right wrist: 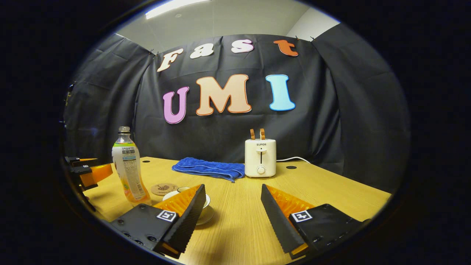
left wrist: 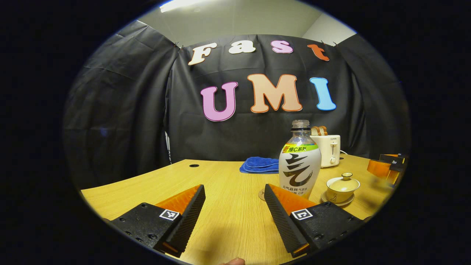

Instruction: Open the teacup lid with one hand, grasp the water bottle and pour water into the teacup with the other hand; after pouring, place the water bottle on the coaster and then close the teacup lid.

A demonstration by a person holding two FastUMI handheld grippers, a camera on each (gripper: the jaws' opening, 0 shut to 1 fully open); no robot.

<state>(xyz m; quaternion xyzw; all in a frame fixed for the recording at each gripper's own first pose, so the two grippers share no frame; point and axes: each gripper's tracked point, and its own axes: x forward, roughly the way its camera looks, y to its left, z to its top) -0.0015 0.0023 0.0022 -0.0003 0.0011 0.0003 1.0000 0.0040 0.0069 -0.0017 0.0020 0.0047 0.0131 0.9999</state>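
While both grippers hover low over the tabletop (left wrist: 228,206), the left gripper (left wrist: 234,206) has its jaws released and empty, the water bottle (left wrist: 300,162) upright just beyond its right finger. The right gripper (right wrist: 232,208) is likewise spread wide, grasping nothing. The lidded teacup (left wrist: 342,187) sits on its saucer right of the bottle; in the right gripper view a finger hides most of it. The coaster (right wrist: 164,189) lies beside the bottle, with bare wood ahead.
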